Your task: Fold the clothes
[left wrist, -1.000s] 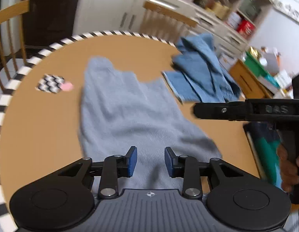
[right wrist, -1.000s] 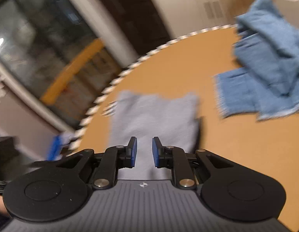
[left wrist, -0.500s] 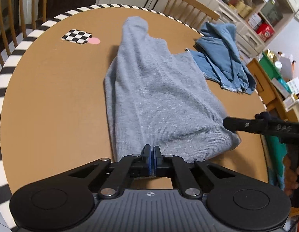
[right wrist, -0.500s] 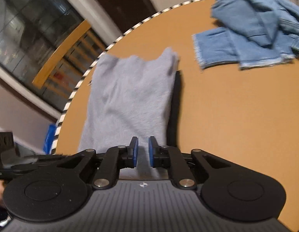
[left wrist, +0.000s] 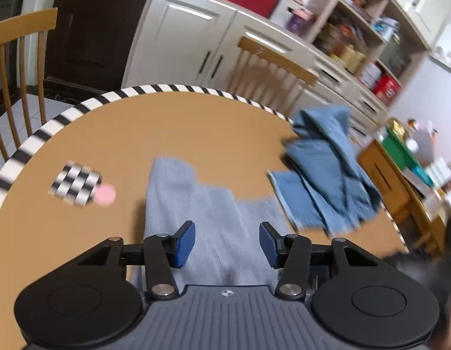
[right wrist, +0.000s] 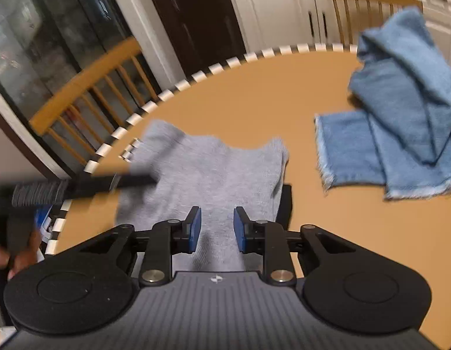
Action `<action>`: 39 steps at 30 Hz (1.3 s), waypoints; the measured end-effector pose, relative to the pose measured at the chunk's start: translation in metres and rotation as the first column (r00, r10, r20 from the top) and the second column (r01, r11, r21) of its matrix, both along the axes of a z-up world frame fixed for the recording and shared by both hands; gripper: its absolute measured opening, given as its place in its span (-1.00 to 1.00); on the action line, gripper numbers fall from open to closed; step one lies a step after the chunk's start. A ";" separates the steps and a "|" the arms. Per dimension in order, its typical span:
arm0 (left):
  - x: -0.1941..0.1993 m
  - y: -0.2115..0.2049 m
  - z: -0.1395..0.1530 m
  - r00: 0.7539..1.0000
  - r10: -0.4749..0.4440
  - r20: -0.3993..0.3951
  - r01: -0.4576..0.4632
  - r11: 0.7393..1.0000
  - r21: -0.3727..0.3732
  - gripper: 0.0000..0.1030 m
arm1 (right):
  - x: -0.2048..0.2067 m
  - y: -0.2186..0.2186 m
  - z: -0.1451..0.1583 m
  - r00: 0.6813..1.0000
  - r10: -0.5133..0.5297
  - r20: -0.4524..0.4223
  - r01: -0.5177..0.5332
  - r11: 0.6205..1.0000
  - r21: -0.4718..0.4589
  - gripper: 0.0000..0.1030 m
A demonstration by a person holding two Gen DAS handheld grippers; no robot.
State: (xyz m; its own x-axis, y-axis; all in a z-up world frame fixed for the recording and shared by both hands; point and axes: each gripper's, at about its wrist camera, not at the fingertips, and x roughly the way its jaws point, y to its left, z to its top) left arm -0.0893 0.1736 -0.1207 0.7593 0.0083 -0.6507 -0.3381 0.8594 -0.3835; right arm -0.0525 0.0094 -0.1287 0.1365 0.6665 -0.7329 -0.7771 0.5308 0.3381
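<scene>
Though both views are smeared by motion blur, the grey garment (left wrist: 213, 221) can be made out lying flat on the round tan surface (left wrist: 196, 122), its near end hidden under each gripper's body. Above it the left gripper (left wrist: 227, 243) has its fingers spread wide with nothing between them, and the right gripper (right wrist: 215, 230) has its fingers parted more narrowly, also empty, over the same cloth. A crumpled blue denim garment (right wrist: 400, 110) lies apart from the grey one toward the surface's far right, its right part cut off by the right wrist frame. In the right wrist view the left gripper shows only as a dark blurred bar at the left edge, gripped by a hand (right wrist: 18, 250) that is mostly out of frame. A checkered marker (left wrist: 75, 186) with a pink dot sits left of the grey garment, too blurred for detail.
</scene>
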 end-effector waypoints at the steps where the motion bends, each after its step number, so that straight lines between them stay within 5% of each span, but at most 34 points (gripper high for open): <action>1: 0.011 0.006 -0.006 0.999 0.004 -0.031 -0.003 1.000 0.009 -0.08 | 0.000 0.003 -0.004 1.000 -0.005 -0.010 0.005 1.000 -0.007 -0.50; 5: 0.027 0.040 -0.031 0.988 0.064 -0.142 -0.066 0.998 -0.012 -0.88 | 0.003 0.001 -0.019 0.999 -0.031 -0.017 0.030 0.997 -0.065 -0.57; 8: 0.027 0.059 -0.035 0.986 0.074 -0.147 -0.085 0.994 -0.070 -0.93 | 0.006 -0.008 -0.024 0.998 -0.049 -0.035 0.047 0.997 -0.053 -0.71; 11: 0.035 0.062 -0.031 0.984 0.058 -0.168 -0.058 0.998 0.002 -0.93 | 0.005 -0.013 -0.025 0.998 -0.055 -0.039 0.053 0.997 -0.049 -0.71; 13: 0.038 0.067 -0.023 0.980 0.093 -0.178 -0.080 0.993 0.082 -0.71 | 0.004 -0.013 -0.023 0.998 -0.056 -0.036 0.054 0.997 -0.053 -0.71; 15: 0.030 0.065 -0.006 0.977 0.151 -0.150 -0.115 0.966 0.230 -0.08 | 0.003 -0.020 -0.013 0.996 -0.090 -0.027 0.089 0.995 -0.039 -0.67; 16: 0.024 0.063 0.004 0.981 0.144 -0.131 -0.103 0.954 0.281 0.01 | 0.001 -0.027 -0.006 0.993 -0.117 -0.016 0.117 0.993 -0.022 -0.49; 19: 0.014 0.047 0.023 0.983 0.057 -0.174 0.006 0.941 0.340 0.11 | -0.005 -0.060 0.019 0.983 -0.179 -0.025 0.181 0.981 0.066 -0.44; 27: -0.019 -0.013 0.043 0.966 -0.060 -0.251 0.123 0.961 0.246 0.64 | -0.050 -0.145 0.038 0.965 -0.226 -0.134 0.243 0.961 0.135 0.09; 33: -0.018 -0.025 0.018 0.918 -0.255 -0.302 0.326 0.921 0.213 0.61 | -0.084 -0.175 0.024 0.871 -0.408 -0.276 0.453 0.883 0.123 0.13; 39: -0.008 -0.025 -0.009 0.843 -0.416 -0.341 0.493 0.852 0.179 0.42 | -0.117 -0.153 -0.008 0.701 -0.544 -0.461 0.672 0.721 0.170 0.16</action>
